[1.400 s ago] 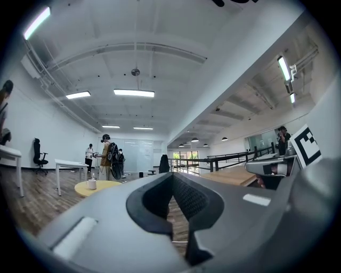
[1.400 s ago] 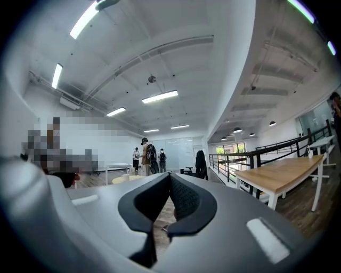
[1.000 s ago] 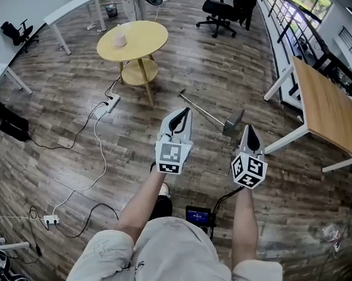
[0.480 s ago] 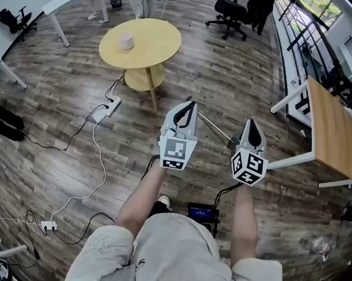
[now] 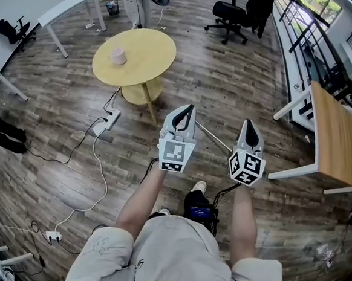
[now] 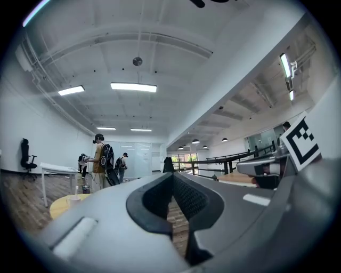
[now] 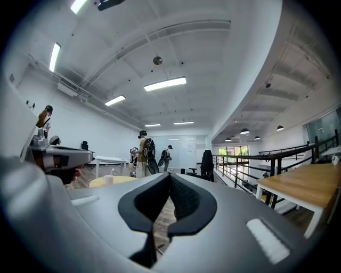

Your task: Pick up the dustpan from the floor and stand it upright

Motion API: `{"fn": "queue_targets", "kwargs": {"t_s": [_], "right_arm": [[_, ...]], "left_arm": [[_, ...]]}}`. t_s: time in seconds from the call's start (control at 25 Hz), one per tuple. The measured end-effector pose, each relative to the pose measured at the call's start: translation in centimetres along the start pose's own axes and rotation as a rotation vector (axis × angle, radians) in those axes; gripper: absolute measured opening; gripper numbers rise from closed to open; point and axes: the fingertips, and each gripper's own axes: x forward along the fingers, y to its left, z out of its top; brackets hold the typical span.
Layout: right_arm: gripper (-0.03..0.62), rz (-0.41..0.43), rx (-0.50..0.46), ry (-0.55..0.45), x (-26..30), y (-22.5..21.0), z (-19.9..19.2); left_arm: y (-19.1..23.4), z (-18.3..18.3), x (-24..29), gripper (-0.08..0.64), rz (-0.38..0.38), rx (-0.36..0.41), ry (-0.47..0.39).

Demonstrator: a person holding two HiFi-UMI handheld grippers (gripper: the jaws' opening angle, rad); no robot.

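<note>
The step in hand looked like the approach: the dustpan (image 5: 213,136) had not yet been touched. It lay flat on the wooden floor (image 5: 71,115) at the middle of the head view. Its long thin handle showed as a slanting line between the two grippers, and the pan end seemed to be hidden behind the right one. The left gripper (image 5: 186,110) and the right gripper (image 5: 249,125) were both held out level above the floor, well above the dustpan. Each had its jaws together with nothing between them, and only floorboards showed through the slit below the pads in each gripper's own view. By my reading, the next move called for one gripper to tip downward and sink toward the handle. Its jaws would open wide enough to straddle that thin rod, then close on it crosswise. The handle end could then be swung up so that the pan sat on the floor. A grip nearer the free end would likely give more leverage but less control over the pan. As for writing, none could be read. The cubes (image 5: 176,155) on the grippers carried only black-and-white square patterns. A small lit screen (image 5: 199,213) at the person's waist, lower middle of the frame, was too small to make out. The pale cup (image 5: 118,55) on the round yellow table (image 5: 150,45) at upper middle showed no label.
</note>
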Motion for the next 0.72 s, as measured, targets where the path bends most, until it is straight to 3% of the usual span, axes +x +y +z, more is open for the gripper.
{"fn": "queue_targets", "kwargs": {"t_s": [0.16,0.48,0.6,0.72], "right_arm": [[0.006,0.015,0.014,-0.003,9.8,-12.2,0.0],[0.006,0.032,0.104,0.003,29.4,-43.8,-0.8],[0.006,0.004,0.125,0.01,32.8,-52.5,-0.8],[0.006,-0.015,0.152,0.005,34.9,-58.5,-0.3]], "left_arm": [[-6.6,0.2,14.4,0.018,-0.023,-0.005,-0.006],[-22.7,-0.2,47.4,0.018,0.004,-0.039,0.0],[-27.2,0.7,54.4,0.018,-0.002,-0.11,-0.004],[-30.6,1.5,59.4,0.018,-0.012,-0.112,-0.008]]}}
